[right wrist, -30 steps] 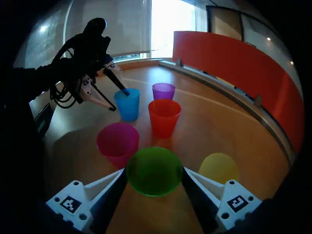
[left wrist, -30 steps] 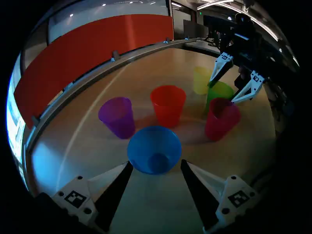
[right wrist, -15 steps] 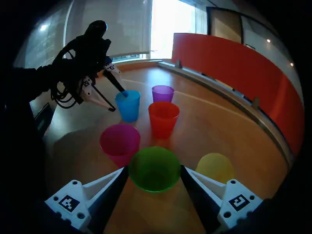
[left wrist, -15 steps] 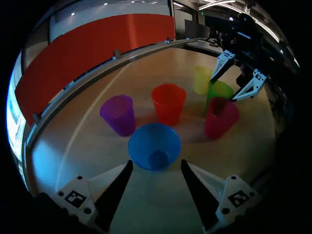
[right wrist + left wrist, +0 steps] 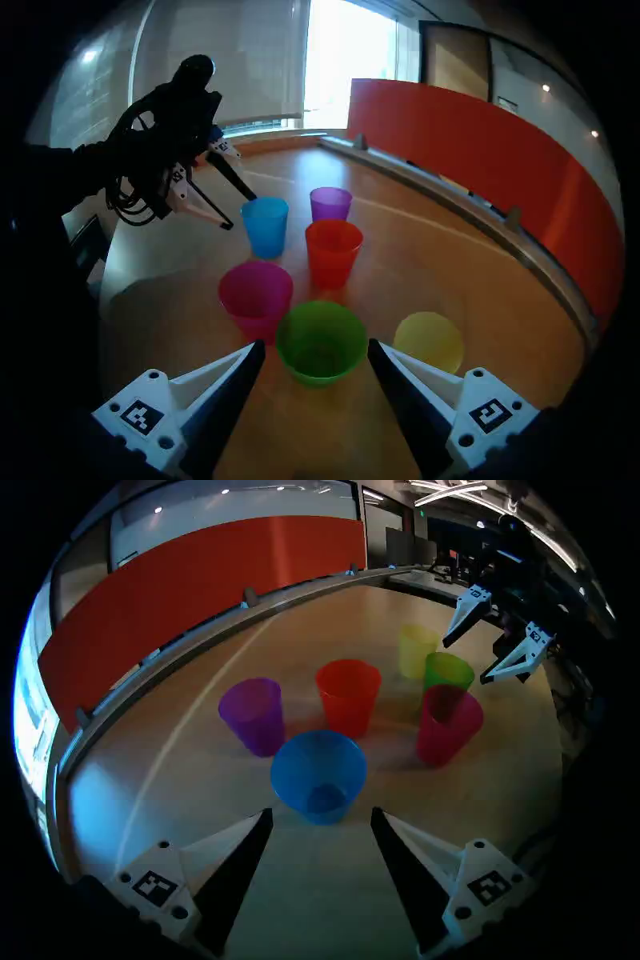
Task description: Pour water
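Blue cup (image 5: 318, 772) dead ahead of the left gripper (image 5: 321, 812), upright on the table (image 5: 320, 896), mouth to the ceiling. The fingers are spread wide, one tip either side of the cup's base and just short of it, and I can see no contact. Seen from the right gripper view, that same gripper sits just beside the blue cup on its outer side, open and apart from the wall.

Over to the right gripper (image 5: 314, 344), and it's the mirror picture. The green cup (image 5: 448, 670) stands upright straight in front, framed by two parted fingers, nothing pinched. Both tools are empty.

Four more cups complete the cluster, with orange (image 5: 348, 692) at the centre, purple (image 5: 253, 714) near the blue, pink (image 5: 256, 296) touching or nearly touching the green, and yellow (image 5: 430, 340) off to the green's other side.

Here's what matters, by my reading. Each cup's long axis runs vertical and each pair of fingers opens level across it, so a straight push forward would put the wall between the pads. Left is plainly nearer the blue, right nearer the green. Neither cup is lifted, so no pouring has begun. Whether either one holds water, I can't tell. The blue shows a dark disc low down that may just be its floor. Watch the pink cup, crowding the green on the approach.
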The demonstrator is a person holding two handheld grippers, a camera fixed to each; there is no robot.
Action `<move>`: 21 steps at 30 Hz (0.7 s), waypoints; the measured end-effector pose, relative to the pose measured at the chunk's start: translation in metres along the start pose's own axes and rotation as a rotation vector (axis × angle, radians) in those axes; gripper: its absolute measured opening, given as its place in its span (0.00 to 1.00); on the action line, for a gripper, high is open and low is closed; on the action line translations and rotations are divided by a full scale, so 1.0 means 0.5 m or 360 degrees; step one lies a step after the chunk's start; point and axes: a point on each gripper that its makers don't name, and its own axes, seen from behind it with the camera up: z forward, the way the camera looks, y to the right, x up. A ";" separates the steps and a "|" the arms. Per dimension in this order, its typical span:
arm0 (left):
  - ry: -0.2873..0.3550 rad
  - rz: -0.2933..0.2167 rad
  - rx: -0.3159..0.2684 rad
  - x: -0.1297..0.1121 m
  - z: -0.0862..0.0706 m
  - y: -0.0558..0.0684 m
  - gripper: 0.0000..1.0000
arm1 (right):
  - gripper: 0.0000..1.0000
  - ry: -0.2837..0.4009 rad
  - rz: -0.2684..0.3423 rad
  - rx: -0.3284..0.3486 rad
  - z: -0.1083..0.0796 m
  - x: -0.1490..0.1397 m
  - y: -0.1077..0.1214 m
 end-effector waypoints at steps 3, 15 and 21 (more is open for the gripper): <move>0.0021 -0.0013 0.0016 0.000 -0.009 0.000 0.91 | 1.00 0.0022 0.0007 -0.0020 -0.010 0.006 -0.002; 0.0179 -0.0131 0.0139 0.010 -0.056 -0.016 0.91 | 0.99 0.0186 0.0086 -0.0146 -0.036 0.043 0.001; 0.0293 -0.0163 0.0251 0.030 -0.083 -0.031 0.91 | 1.00 0.0323 0.0164 -0.0279 -0.052 0.069 0.023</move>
